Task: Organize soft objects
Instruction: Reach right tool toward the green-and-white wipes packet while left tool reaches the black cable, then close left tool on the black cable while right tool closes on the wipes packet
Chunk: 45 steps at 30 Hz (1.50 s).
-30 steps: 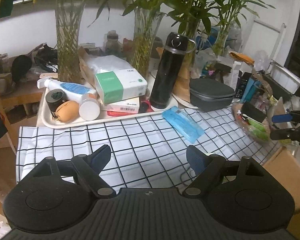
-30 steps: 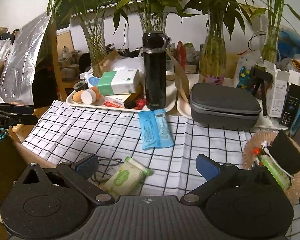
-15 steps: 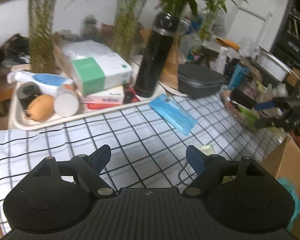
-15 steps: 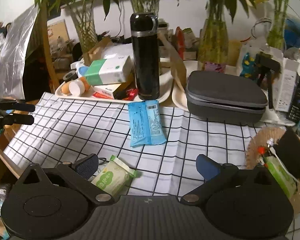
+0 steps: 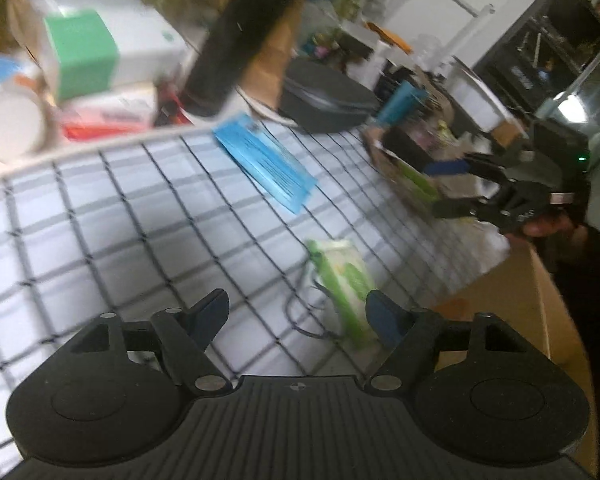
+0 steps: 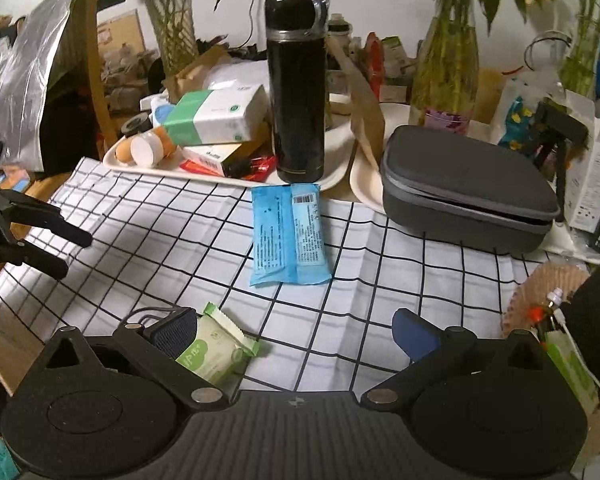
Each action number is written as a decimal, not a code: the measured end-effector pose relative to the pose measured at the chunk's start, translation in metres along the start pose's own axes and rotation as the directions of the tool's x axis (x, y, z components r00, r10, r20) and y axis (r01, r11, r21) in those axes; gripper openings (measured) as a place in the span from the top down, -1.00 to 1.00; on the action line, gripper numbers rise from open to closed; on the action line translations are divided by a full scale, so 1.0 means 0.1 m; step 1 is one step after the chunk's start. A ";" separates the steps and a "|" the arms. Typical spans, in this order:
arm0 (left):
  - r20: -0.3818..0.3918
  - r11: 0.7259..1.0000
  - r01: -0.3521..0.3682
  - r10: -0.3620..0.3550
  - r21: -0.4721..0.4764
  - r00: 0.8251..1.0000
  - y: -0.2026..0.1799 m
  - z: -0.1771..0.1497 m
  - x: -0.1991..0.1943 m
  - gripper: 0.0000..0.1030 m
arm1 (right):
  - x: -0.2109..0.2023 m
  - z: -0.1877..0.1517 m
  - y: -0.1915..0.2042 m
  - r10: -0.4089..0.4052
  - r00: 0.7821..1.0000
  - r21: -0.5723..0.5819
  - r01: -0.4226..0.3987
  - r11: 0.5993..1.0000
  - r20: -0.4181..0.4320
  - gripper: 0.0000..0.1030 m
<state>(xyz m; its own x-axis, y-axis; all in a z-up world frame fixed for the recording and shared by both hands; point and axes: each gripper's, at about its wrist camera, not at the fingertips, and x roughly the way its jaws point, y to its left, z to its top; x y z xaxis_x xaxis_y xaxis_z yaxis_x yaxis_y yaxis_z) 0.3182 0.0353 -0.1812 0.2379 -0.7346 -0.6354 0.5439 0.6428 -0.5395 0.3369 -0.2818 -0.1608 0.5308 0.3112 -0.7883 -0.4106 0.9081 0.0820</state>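
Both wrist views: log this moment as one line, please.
left gripper: open, above checked cloth | right gripper: open, empty | green wipes pack: on cloth near right gripper | blue wipes pack: flat, untouched

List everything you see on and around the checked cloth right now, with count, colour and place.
checked cloth: 1, white with black grid, covering the table
blue wipes pack: 1, blue, flat on the cloth in front of the flask
green wipes pack: 1, green and white, near cloth edge, on a dark cable
flask: 1, black, upright on the tray
tray: 1, cream, behind the cloth
tissue box: 1, white and green, stacked on the tray
zip case: 1, grey, right rear
woven basket: 1, tan, right edge
left gripper: 1, black, fingers open, empty
right gripper: 1, black, fingers open, empty
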 end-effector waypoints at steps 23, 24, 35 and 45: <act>-0.171 0.956 0.199 -0.238 -0.215 0.956 0.32 0.02 0.72 0.40 | 0.15 0.03 0.11 0.043 0.999 -0.065 -0.045 0.997 -0.034 -1.00; -0.171 0.955 0.201 -0.240 -0.219 0.956 0.32 0.02 0.73 0.47 | 0.16 0.02 0.11 0.044 0.998 -0.065 -0.047 0.997 -0.036 -1.00; -0.077 0.974 0.136 -0.152 -0.180 0.985 0.28 0.10 0.59 0.93 | 0.34 -0.04 0.07 0.074 0.993 -0.046 -0.079 0.996 -0.094 -1.00; 0.068 0.979 0.001 0.013 -0.202 0.998 0.30 0.27 0.18 0.93 | 0.67 -0.07 0.00 0.314 0.922 0.124 -0.292 0.948 -0.225 -0.69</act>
<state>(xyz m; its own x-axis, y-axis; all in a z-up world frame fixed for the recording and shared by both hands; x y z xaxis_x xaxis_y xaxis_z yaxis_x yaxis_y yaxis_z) 0.3600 0.0358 -0.1939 0.2990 -0.7390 -0.6038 0.3704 0.6730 -0.6402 0.3672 -0.2626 -0.2183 0.1940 0.5092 -0.8385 -0.4526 0.8048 0.3840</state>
